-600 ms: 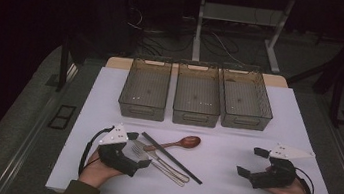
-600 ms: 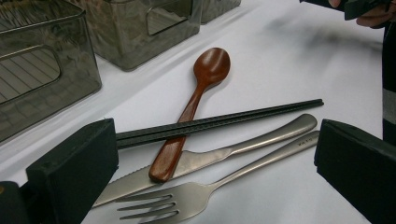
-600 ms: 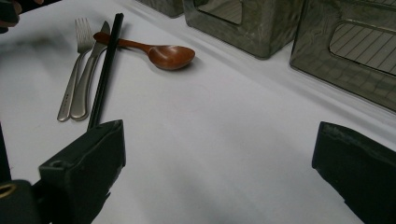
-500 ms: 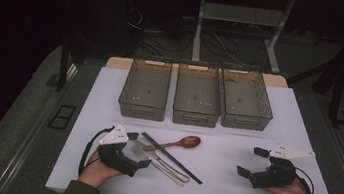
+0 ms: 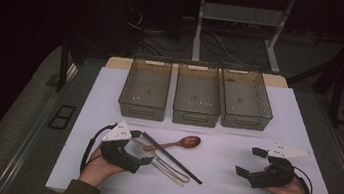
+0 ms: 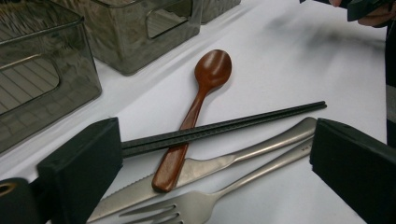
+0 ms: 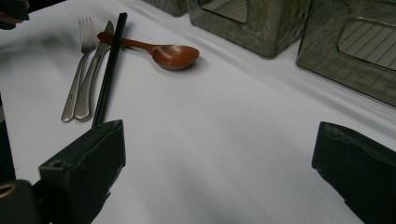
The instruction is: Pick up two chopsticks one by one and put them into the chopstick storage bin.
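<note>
Both hands rest low at the near edge. The left gripper and right gripper gape wide, holding nothing.

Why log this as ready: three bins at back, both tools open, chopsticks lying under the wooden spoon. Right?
Not quite. In the left gripper view the chopsticks lie over the wooden spoon handle, not under it. Three bins at back and both tools open, left tool and right tool, stand.

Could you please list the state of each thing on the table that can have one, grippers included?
left gripper: open, over the cutlery.
right gripper: open, holding nothing.
three bins: empty, upright.
wooden spoon: bowl up, handle on the knife.
chopsticks: lying across the spoon handle.
knife: flat.
fork: flat beside the knife.
</note>
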The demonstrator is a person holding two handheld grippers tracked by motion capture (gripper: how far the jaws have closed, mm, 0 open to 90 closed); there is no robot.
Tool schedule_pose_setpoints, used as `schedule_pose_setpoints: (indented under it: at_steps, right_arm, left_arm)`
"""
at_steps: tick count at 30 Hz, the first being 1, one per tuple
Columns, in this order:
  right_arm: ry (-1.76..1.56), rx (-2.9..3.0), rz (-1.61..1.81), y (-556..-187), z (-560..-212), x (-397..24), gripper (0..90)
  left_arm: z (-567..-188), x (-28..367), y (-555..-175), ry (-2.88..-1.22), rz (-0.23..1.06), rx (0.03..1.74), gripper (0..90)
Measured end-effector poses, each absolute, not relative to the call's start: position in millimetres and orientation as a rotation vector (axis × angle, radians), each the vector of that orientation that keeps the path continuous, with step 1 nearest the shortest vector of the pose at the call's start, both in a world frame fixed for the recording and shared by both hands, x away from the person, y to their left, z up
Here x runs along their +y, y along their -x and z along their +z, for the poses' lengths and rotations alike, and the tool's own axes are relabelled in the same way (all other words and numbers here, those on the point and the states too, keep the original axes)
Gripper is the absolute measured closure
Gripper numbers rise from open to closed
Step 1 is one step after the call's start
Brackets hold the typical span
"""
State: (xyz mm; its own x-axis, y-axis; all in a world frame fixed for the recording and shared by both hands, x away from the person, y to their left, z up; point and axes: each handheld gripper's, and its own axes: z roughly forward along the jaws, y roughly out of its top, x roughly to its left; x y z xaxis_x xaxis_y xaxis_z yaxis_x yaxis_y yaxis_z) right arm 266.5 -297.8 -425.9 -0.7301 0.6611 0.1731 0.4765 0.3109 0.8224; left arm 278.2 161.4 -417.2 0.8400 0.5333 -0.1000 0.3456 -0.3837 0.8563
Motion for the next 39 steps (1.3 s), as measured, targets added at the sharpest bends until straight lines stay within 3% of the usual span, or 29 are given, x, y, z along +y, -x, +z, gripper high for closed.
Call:
schedule_pose_setpoints:
  at_steps: [6, 15, 24, 39]
  right_arm:
    - [-1.042, 2.393, 1.386, -267, -427, -296, 2.1]
    - [-1.038, 2.412, 1.373, -267, -428, -293, 2.1]
    - [-1.038, 2.419, 1.373, -267, -428, -292, 2.1]
    - [-1.039, 2.433, 1.372, -267, -429, -291, 2.1]
  left_arm:
    - [-416, 156, -285, -2.025, 0.219, 0.625, 12.9]
    - [-416, 144, -290, -2.058, 0.215, 0.576, 17.9]
    - [-416, 128, -297, -2.119, 0.191, 0.500, 35.4]
    - [-420, 97, -310, -2.267, 0.096, 0.352, 40.6]
